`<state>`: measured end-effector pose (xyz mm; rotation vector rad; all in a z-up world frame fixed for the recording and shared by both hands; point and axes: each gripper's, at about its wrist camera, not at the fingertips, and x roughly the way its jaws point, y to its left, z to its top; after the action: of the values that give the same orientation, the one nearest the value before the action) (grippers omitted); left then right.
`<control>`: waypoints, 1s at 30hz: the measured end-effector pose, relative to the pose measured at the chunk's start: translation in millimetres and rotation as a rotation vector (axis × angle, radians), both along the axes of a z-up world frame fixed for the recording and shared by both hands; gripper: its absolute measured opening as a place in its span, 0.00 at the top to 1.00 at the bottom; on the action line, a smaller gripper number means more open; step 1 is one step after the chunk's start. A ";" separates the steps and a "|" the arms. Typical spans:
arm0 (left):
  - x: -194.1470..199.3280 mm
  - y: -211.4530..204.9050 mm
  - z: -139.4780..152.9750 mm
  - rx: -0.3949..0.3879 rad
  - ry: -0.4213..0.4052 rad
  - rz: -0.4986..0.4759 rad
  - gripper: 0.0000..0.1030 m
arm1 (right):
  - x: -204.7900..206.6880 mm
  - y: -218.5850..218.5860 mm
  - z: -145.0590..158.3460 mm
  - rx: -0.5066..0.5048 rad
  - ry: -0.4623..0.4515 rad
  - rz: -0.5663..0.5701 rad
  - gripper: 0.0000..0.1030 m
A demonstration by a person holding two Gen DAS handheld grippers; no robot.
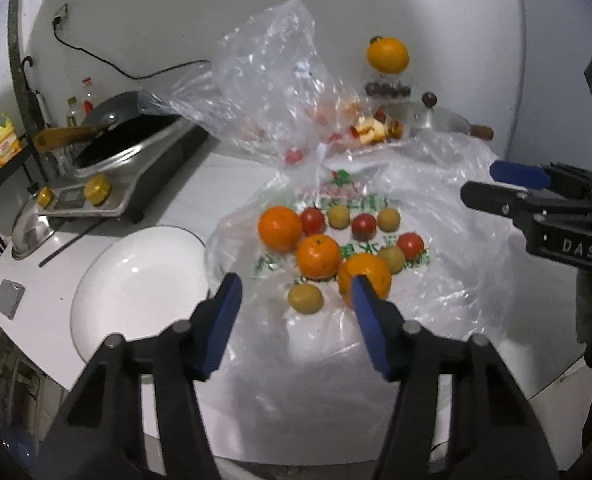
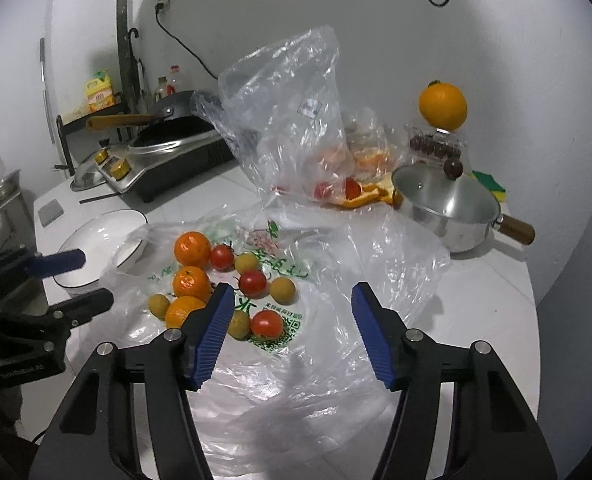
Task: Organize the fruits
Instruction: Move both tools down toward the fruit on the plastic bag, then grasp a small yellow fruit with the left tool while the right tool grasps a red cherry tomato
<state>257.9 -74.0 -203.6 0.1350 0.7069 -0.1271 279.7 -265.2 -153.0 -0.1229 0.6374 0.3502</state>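
Three oranges (image 1: pixel 319 256) (image 2: pixel 192 249), three red tomatoes (image 1: pixel 364 226) (image 2: pixel 267 323) and several small yellow-green fruits (image 1: pixel 305 298) (image 2: pixel 282 290) lie on a flattened clear plastic bag (image 1: pixel 448 264) (image 2: pixel 376 264). An empty white bowl (image 1: pixel 136 280) (image 2: pixel 96 248) stands left of the bag. My left gripper (image 1: pixel 296 284) is open just short of the nearest orange and a yellow-green fruit, with nothing pressed between its blue pads. My right gripper (image 2: pixel 293 290) is open over the bag's right part, near a tomato. Each gripper shows at the edge of the other's view.
A second clear bag (image 2: pixel 292 120) with peel and fruit stands behind. A steel pot (image 2: pixel 448 208) sits at the back right, with a large orange (image 2: pixel 442 106) on a box of dark fruits above it. A wok on a cooktop (image 1: pixel 128 140) fills the back left.
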 end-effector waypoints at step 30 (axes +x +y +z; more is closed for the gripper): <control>50.4 -0.6 -56.0 0.010 0.137 -0.054 0.62 | 45.3 16.3 -55.4 0.007 0.177 0.096 0.59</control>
<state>308.3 -74.6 -259.6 0.1559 0.8412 -0.1854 325.0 -248.8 -208.4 -0.1165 0.8069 0.4595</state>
